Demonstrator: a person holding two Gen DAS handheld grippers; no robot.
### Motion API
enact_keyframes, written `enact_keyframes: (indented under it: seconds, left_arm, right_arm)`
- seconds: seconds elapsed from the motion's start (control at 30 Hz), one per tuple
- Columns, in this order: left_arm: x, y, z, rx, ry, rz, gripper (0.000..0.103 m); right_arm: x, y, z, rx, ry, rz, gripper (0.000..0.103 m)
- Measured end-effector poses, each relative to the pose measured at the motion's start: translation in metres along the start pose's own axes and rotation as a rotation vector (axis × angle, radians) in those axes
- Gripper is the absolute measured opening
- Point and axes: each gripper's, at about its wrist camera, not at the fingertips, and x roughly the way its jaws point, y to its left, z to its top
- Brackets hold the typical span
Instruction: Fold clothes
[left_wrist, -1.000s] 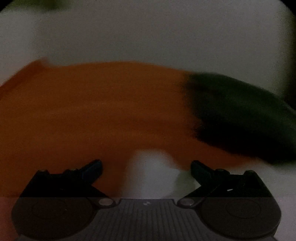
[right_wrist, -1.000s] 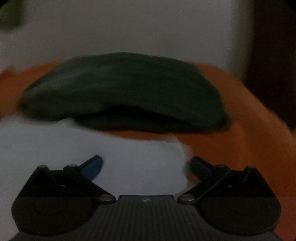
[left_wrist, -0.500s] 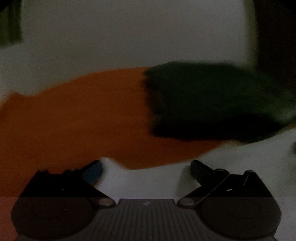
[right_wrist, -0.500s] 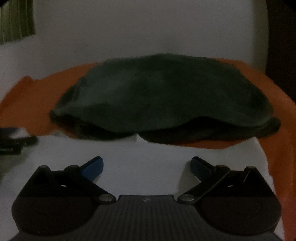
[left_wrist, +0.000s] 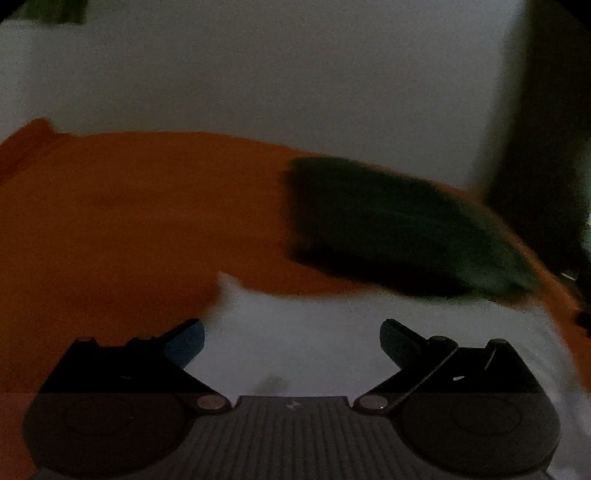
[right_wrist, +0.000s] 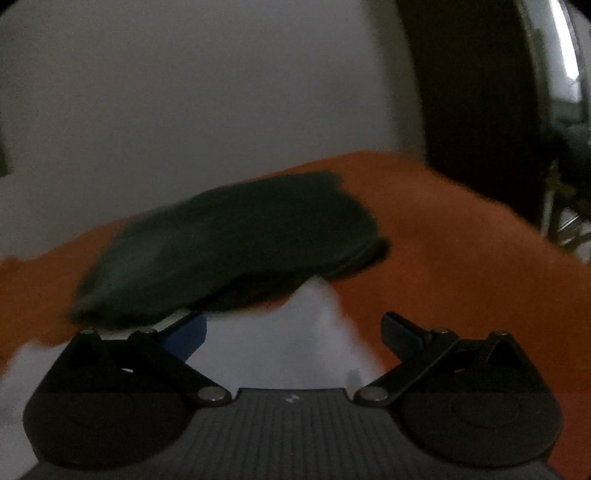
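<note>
Dim, blurred views. Dark green garment (left_wrist: 399, 229) lying in a compact, layered bundle on the orange cover (left_wrist: 129, 221), far right in the left wrist view, far left of centre in the right wrist view (right_wrist: 229, 243). Stacked edges along its near side, so apparently folded already. White cloth (left_wrist: 332, 332) spread flat just near of it, under both tools, one corner peaking close to the bundle (right_wrist: 314, 295).

Left gripper (left_wrist: 291, 338) with fingers wide apart, empty, hovering over the white cloth. Right gripper (right_wrist: 293, 334) likewise spread and holding nothing, above the same cloth.

Step in hand, as a guess: either between garments with the white piece due for folding, or finished with the green one set aside. No telling which. Any pinch on the white cloth would want an edge or corner between the fingers, clear of the orange cover.

Surface soft and orange, whether bed or bench unclear. Pale wall (left_wrist: 295, 74) beyond, dark upright shape (right_wrist: 469, 92) at far right.
</note>
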Motion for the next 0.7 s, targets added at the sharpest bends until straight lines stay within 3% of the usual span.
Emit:
enact_keyframes:
  seconds: [0.17,0.23,0.27,0.33,0.37,0.43,0.53,0.7]
  left_arm:
    - [-0.032,-0.075,-0.049,0.1,0.037,-0.107,0.103]
    - [-0.023,-0.084,-0.068,0.149,0.058,-0.075,0.103]
    - [-0.015,-0.08,-0.076,0.192,0.076,-0.012,0.103]
    - [-0.005,-0.063,-0.09,0.243,0.122,0.126,0.103]
    - [-0.009,-0.041,-0.091,0.198,0.118,0.107,0.103]
    - [-0.016,-0.007,-0.093,0.127,0.118,0.111,0.103]
    - [-0.028,0.032,-0.097,0.041,0.124,0.161,0.103]
    - [-0.051,0.08,-0.099,-0.077,0.138,0.229,0.103]
  right_arm:
    - [-0.057,0.05,-0.06,-0.046,0.065,0.084,0.103]
    - [-0.059,0.062,-0.085,-0.139,0.086,0.07,0.103]
    - [-0.061,0.068,-0.097,-0.185,0.096,0.063,0.103]
    - [-0.063,0.08,-0.122,-0.278,0.117,0.048,0.103]
    - [-0.064,0.087,-0.135,-0.324,0.127,0.041,0.103]
    - [-0.07,0.062,-0.133,-0.331,0.106,-0.016,0.103]
    - [-0.076,0.01,-0.118,-0.153,0.119,0.006,0.103]
    - [-0.094,0.038,-0.111,-0.164,0.121,0.018,0.103]
